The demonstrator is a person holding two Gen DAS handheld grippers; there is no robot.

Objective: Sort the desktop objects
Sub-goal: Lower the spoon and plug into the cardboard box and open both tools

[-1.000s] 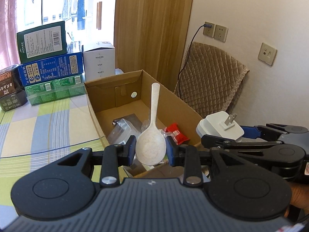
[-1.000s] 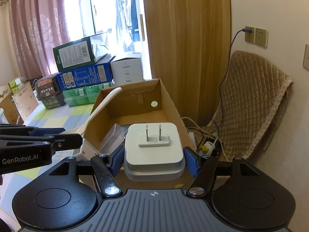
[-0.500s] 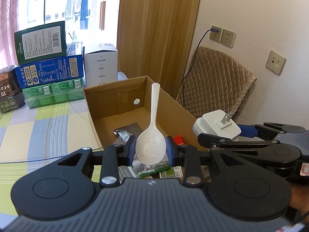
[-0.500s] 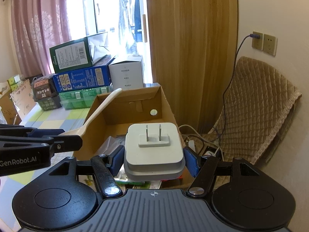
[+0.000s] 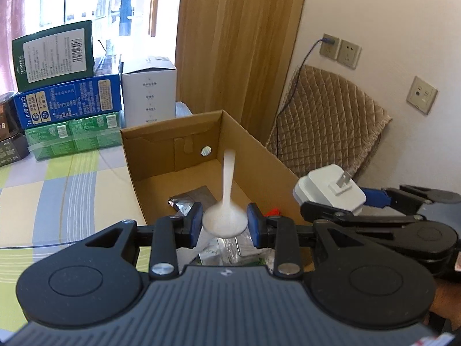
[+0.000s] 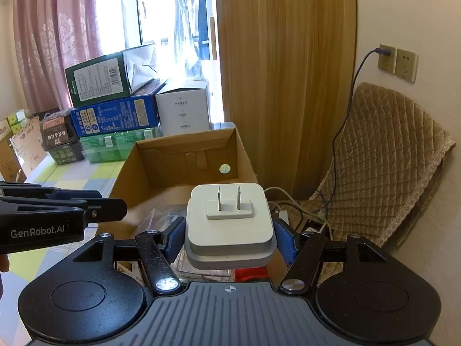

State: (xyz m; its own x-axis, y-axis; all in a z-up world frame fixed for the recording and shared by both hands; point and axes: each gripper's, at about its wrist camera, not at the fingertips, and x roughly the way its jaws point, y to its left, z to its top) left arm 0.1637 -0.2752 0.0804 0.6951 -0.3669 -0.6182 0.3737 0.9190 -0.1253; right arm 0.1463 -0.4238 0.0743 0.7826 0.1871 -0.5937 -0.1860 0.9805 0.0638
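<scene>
both tongs had moved forward over the cardboard box [image 5: 253, 155] since the earlier frame, so more of the box floor and the packets on it came into view below them.

the left tongs [image 5: 224, 225] pointed downward at a slant over the near part of the box. its jaws were nearly closed and pressed on the bowl of the white spoon [image 5: 225, 219]. the spoon handle stood up and away from the tongs, toward the far wall of the box, and it looked blurred.

the right tongs [image 6: 229, 238] pointed down at a similar slant, just beside the left one, over the right side of the box. its jaws stood about half open and clamped the two sides of the white plug adapter [image 6: 229, 225], whose two metal pins faced up and forward. in the left wrist view the adapter [image 5: 330, 189] was above the right wall of the box. part of a hand [image 5: 445, 302] showed behind the right tongs.

a silver packet [image 5: 191, 200] and a red wrapper [image 5: 273, 211] lay on the box floor. the box stood on the checked tabletop [image 5: 66, 190], near a stack of cartons [image 5: 66, 106].
</scene>
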